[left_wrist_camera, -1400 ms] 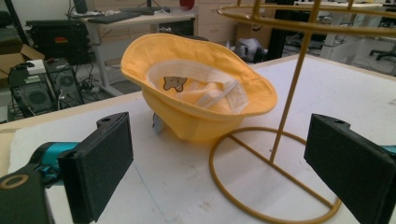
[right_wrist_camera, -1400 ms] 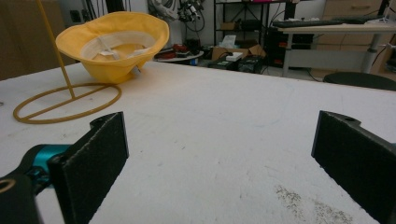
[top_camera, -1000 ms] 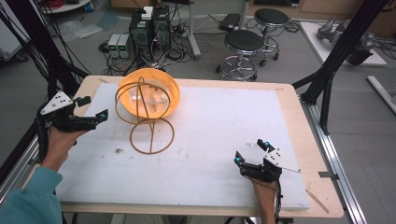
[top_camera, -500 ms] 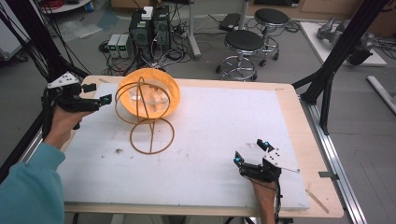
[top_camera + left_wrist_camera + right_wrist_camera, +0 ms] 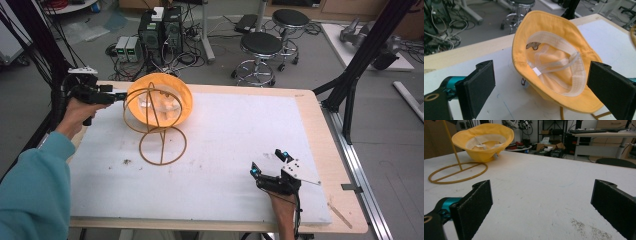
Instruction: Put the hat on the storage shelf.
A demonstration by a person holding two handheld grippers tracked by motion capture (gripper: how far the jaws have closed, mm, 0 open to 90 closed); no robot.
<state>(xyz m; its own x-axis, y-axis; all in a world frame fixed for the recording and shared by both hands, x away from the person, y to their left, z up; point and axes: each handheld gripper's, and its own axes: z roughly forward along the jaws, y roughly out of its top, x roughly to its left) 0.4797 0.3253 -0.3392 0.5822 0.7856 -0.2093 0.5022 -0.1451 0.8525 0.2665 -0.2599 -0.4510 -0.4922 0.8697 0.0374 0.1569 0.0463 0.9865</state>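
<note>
A yellow bucket hat (image 5: 181,102) lies at the back left of the white mat with its pale inside facing up (image 5: 554,65). Just in front of it stands a gold wire hat stand (image 5: 162,146), a ring base with a round wire top; its base also appears at the left in the right gripper view (image 5: 456,173). My left gripper (image 5: 117,95) is held open at the hat's left edge, and the hat lies between and beyond its jaws (image 5: 541,67). My right gripper (image 5: 268,161) rests open near the front right of the mat with nothing between its jaws (image 5: 541,185). The hat (image 5: 484,142) is far off from it.
The white mat (image 5: 240,130) covers a wooden table (image 5: 320,125). Black frame posts (image 5: 350,85) stand at both sides. Beyond the far edge are two stools (image 5: 260,47) and computer boxes (image 5: 160,30) with cables on the floor. Dark crumbs (image 5: 125,161) dot the mat.
My left gripper has moved away from me toward the back of the table, up to the hat's left edge. The right gripper, hat and stand have stayed put.
</note>
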